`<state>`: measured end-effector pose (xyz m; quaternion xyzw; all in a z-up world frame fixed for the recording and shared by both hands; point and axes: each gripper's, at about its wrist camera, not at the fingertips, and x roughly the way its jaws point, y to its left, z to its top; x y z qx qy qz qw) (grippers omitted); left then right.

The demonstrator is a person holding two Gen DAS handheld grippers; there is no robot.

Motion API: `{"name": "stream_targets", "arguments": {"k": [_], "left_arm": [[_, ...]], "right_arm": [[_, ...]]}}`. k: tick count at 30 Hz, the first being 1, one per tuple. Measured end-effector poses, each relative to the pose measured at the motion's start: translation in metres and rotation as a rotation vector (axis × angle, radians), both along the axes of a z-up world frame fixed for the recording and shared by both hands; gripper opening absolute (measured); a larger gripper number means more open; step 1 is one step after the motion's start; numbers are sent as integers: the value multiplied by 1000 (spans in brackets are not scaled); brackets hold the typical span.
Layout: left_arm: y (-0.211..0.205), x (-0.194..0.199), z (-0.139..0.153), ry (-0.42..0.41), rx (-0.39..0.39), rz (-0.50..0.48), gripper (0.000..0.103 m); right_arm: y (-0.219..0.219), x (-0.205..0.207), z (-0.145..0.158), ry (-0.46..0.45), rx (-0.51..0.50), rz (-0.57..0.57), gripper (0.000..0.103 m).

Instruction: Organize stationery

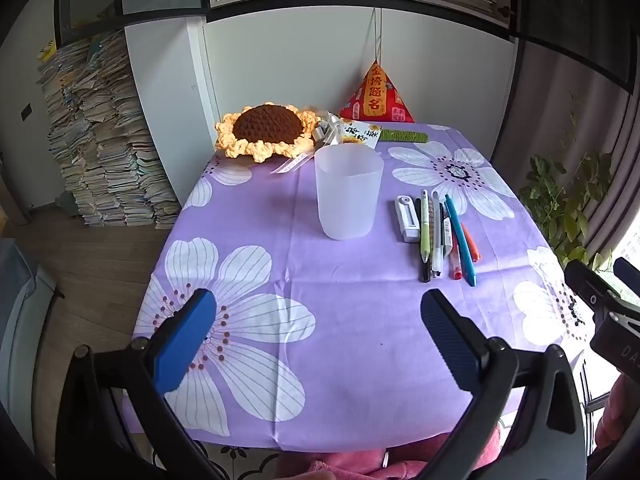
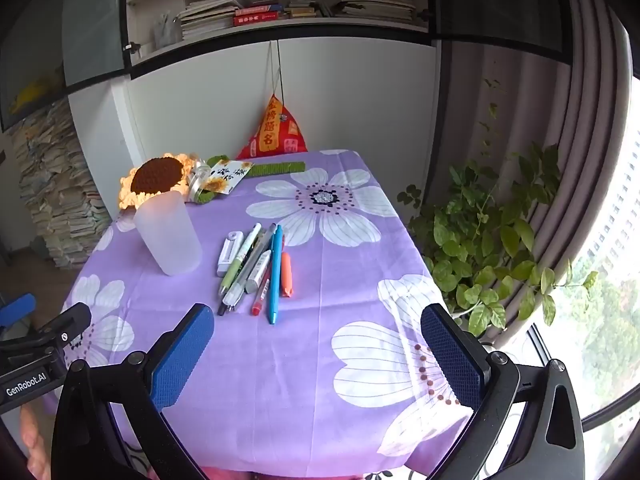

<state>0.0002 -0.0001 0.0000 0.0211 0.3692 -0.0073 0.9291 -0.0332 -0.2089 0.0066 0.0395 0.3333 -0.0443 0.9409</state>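
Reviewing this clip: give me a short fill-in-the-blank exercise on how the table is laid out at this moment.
1. The frosted cup stands upright and holds ____ pens.
2. The pens lie in a row on the ____ tablecloth.
3. The crochet sunflower sits at the table's ____ edge.
4. Both the left claw and right claw are ____.

Missing words: no; purple; far; open

A purple cloth (image 1: 340, 320) printed with white flowers; frosted white cup (image 1: 348, 196); teal pen (image 1: 464, 244); orange marker (image 2: 286, 274); red-and-gold pouch (image 1: 378, 94); yellow-brown crocheted sunflower (image 1: 266, 130).
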Motion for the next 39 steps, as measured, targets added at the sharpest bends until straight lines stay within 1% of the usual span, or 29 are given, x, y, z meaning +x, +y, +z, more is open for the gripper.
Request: {"name": "stream_targets", "arguments": {"k": [22, 26, 33, 35, 39], "left_arm": [[-3, 1, -5, 2, 6, -2, 102], [-13, 4, -17, 4, 5, -5, 102], [-15, 2, -14, 9, -2, -16, 102], [-13, 4, -14, 7, -9, -20, 102], [-12, 4, -14, 0, -17, -27, 101]], "right_arm": [[-2, 3, -2, 5, -2, 0, 103], [-2, 4, -3, 7, -2, -1, 103], [-2, 10, 0, 12, -1, -1, 103], [-5, 7, -8, 13, 0, -2, 103], [-5, 9, -7, 15, 0, -1, 103]]}}
